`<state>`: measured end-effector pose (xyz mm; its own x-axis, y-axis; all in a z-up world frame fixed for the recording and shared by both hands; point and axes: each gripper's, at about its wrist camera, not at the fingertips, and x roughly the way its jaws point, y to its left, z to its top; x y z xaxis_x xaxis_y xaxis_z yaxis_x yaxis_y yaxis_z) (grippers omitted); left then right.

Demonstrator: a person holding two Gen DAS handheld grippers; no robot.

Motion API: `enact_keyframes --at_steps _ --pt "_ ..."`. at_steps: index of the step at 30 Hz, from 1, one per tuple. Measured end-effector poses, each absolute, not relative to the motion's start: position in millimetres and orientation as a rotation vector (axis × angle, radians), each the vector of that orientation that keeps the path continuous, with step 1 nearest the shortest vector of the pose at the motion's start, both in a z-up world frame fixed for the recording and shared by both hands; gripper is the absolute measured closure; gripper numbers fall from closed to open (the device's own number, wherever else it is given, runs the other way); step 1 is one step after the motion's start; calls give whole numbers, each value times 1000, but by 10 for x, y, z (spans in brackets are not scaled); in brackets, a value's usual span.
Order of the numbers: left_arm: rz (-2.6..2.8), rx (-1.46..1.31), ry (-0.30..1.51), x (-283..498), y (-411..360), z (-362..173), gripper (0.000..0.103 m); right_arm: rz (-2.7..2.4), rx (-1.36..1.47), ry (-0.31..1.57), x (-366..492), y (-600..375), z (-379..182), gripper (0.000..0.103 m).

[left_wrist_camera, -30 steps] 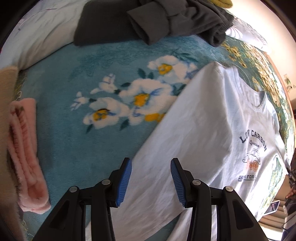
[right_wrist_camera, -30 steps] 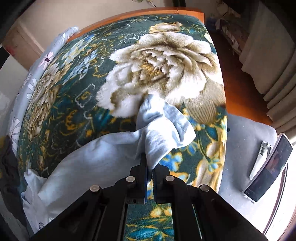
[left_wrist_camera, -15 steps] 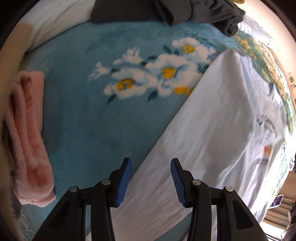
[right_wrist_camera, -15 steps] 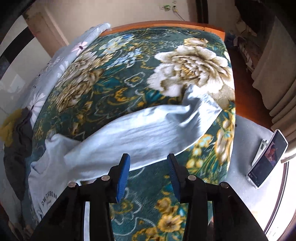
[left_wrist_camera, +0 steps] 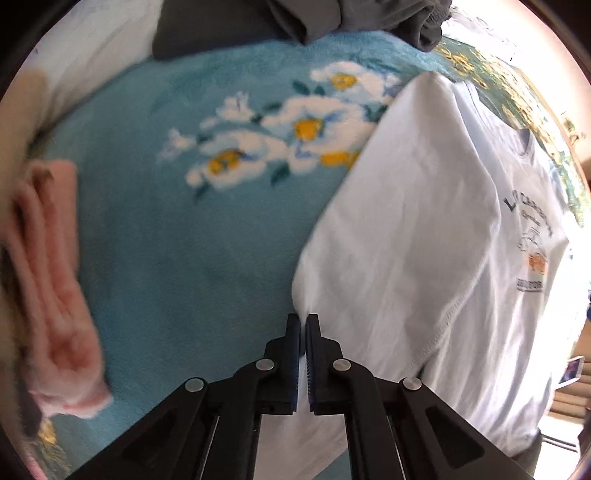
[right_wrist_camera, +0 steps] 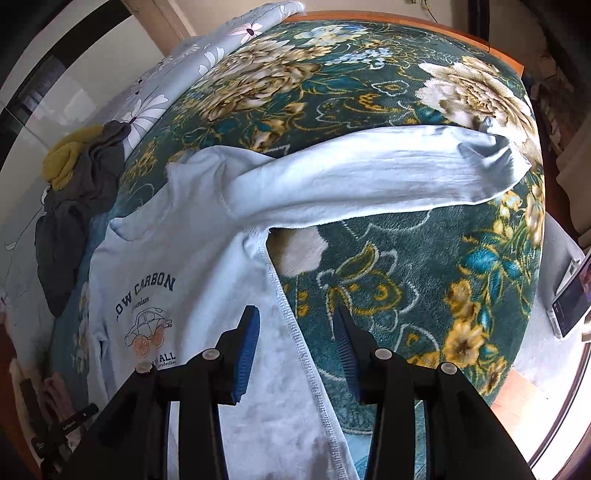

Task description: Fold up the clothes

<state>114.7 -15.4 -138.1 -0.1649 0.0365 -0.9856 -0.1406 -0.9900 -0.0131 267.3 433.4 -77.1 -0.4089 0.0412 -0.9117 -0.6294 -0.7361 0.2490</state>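
Note:
A pale blue long-sleeved shirt (right_wrist_camera: 177,240) printed "LOW CARBON" lies face up on the bed. Its one sleeve (right_wrist_camera: 369,177) stretches out flat to the right across the dark green floral blanket (right_wrist_camera: 406,266). My right gripper (right_wrist_camera: 295,328) is open and empty, just above the shirt's side seam below the armpit. In the left wrist view the shirt (left_wrist_camera: 424,229) lies on the light blue floral blanket (left_wrist_camera: 184,240). My left gripper (left_wrist_camera: 303,325) is shut on the end of the other sleeve, which is pulled taut up into the jaws.
A folded pink towel (left_wrist_camera: 48,288) lies at the left. A heap of dark grey clothes (left_wrist_camera: 295,18) lies at the far end, also in the right wrist view (right_wrist_camera: 74,199) with a yellow garment (right_wrist_camera: 70,155). A phone (right_wrist_camera: 572,299) stands beside the bed's right edge.
My left gripper has closed on the shirt's sleeve end. My right gripper let go of the other sleeve, opened, and drew back over the shirt's side seam.

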Motion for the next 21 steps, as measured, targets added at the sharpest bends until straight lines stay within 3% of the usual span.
enact_keyframes --at_steps 5,15,20,21 --pt "2535 -1888 355 896 -192 -1190 100 2134 -1370 850 2832 4461 -768 60" --pt "2765 -1965 434 309 -357 -1283 99 2042 -1319 946 3102 4829 -856 60" --pt "2667 -2007 253 92 -405 -1327 95 2049 -1265 945 3079 5123 -801 60" --pt "2622 -2006 211 111 -398 -1307 85 2051 -1252 938 3068 5200 -784 60"
